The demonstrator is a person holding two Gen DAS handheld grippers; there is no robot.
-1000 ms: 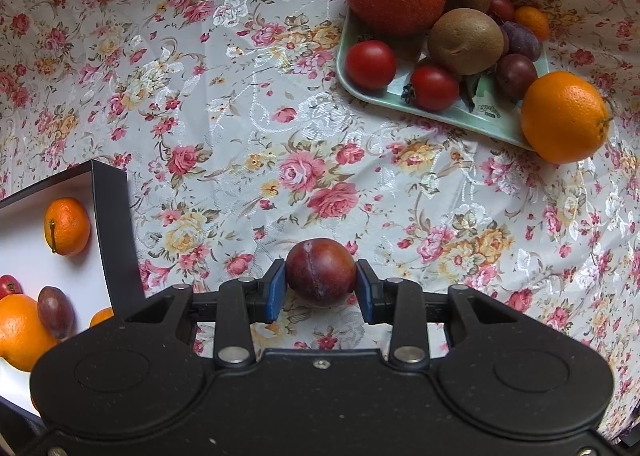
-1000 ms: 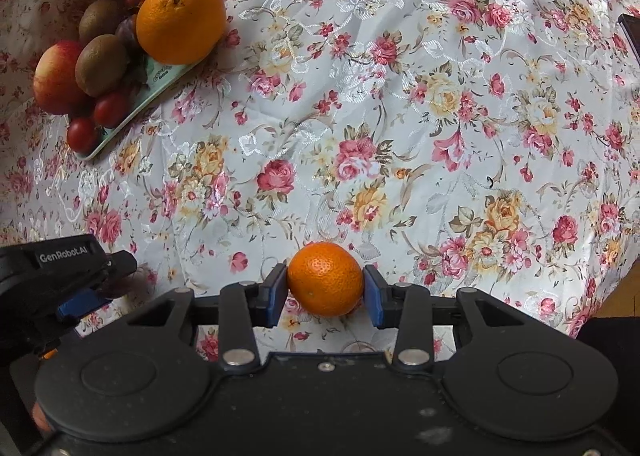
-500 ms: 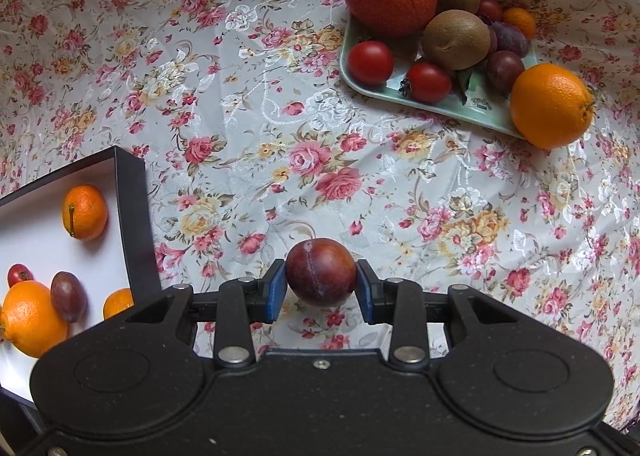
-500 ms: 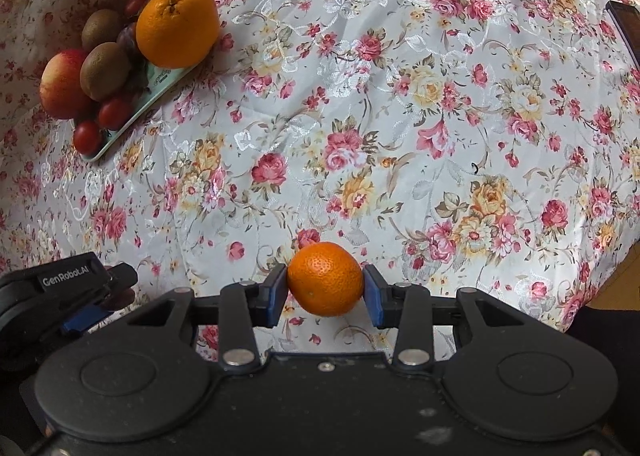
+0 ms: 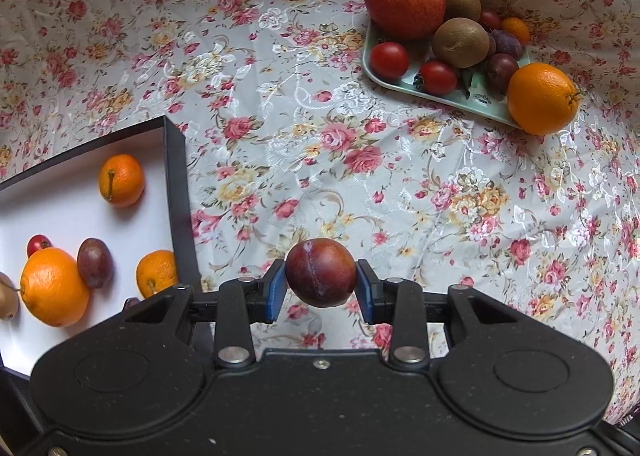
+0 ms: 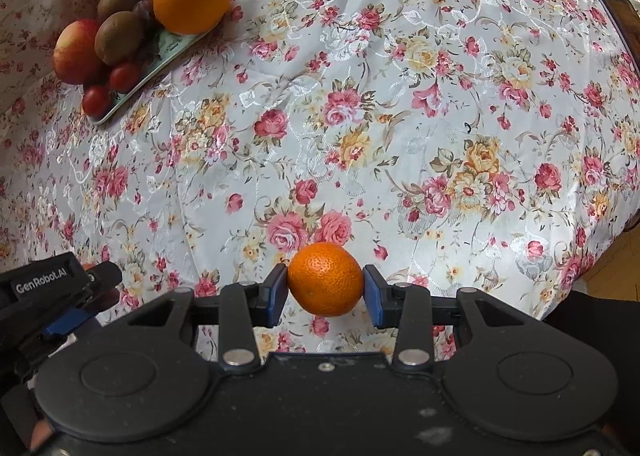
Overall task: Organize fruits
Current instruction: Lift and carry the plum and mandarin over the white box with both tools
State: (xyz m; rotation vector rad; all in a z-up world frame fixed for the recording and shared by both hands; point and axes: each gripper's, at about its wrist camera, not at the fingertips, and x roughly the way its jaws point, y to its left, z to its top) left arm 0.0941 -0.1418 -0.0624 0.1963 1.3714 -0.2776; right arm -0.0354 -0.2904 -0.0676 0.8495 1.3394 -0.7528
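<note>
My left gripper (image 5: pixel 321 288) is shut on a dark red plum (image 5: pixel 320 272), held above the floral cloth just right of the black-walled box (image 5: pixel 178 192). The box's white floor carries oranges (image 5: pixel 54 286), a tangerine (image 5: pixel 122 180), a plum (image 5: pixel 95 262) and a small red fruit. My right gripper (image 6: pixel 326 294) is shut on a small tangerine (image 6: pixel 325 278) over the cloth. A pale green tray (image 5: pixel 476 98) at the far right holds an apple (image 5: pixel 404 2), kiwis (image 5: pixel 460 42), tomatoes (image 5: pixel 389 60), plums and a big orange (image 5: pixel 542 98).
The flowered tablecloth (image 6: pixel 400 116) covers the whole table. In the right wrist view the tray (image 6: pixel 160 60) lies at the far left, the left gripper's body (image 6: pixel 52 296) shows at the lower left, and a dark flat object (image 6: pixel 622 20) sits at the right edge.
Both grippers have drawn back from the tray with their fruit still held. The left one has shifted toward the box, which now shows more of its floor.
</note>
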